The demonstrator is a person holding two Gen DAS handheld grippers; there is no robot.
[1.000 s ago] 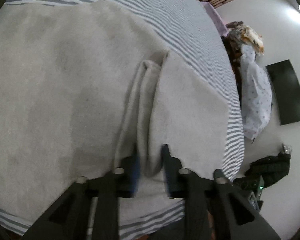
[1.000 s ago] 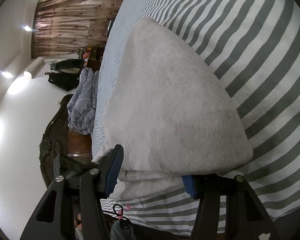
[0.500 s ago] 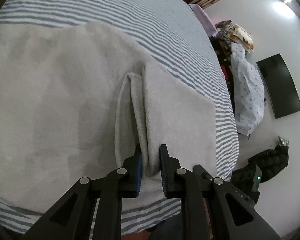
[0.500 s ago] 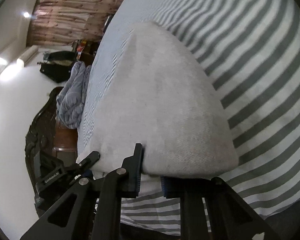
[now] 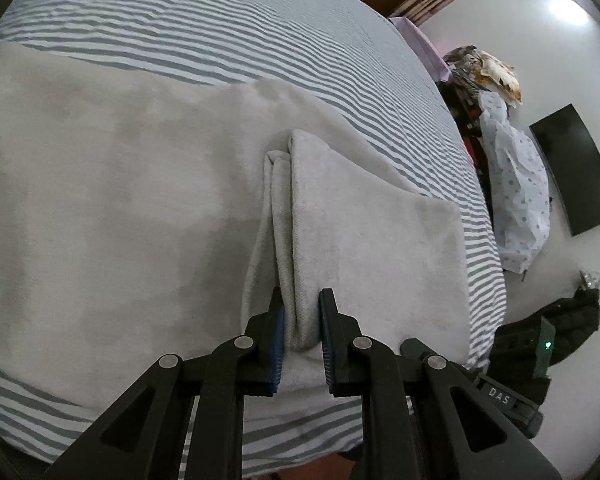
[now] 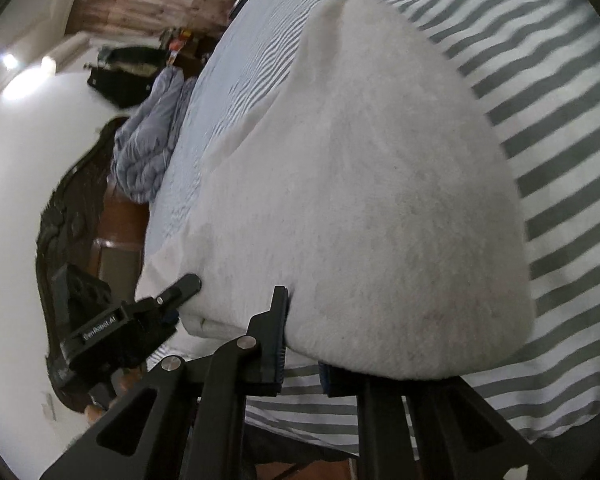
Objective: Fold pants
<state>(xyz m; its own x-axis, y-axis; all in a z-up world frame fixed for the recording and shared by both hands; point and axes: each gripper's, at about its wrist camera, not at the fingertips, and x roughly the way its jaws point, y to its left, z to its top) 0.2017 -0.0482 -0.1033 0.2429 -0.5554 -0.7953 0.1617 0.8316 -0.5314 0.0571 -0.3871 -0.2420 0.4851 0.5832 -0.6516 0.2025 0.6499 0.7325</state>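
Comparing with a second earlier: right tongs (image 6: 302, 344) had closed from spread to pinching the near edge of the pants (image 5: 140, 208), cloth between the pads. Left tongs (image 5: 302, 320) kept pinching a raised fold ahead. Pants lay on the striped bed (image 5: 220, 40); both ends gripped, likely ready to lift.

pants (image 5: 120, 208): one, light grey
grippers: two, left gripper (image 5: 301, 320), right gripper (image 6: 303, 344)
striped bedsheet (image 5: 220, 28): one
black screen (image 5: 572, 168), right of frame: one
dark bags on floor (image 5: 548, 336): one seen, lower right
ceiling lights (image 6: 10, 60): three, upper left
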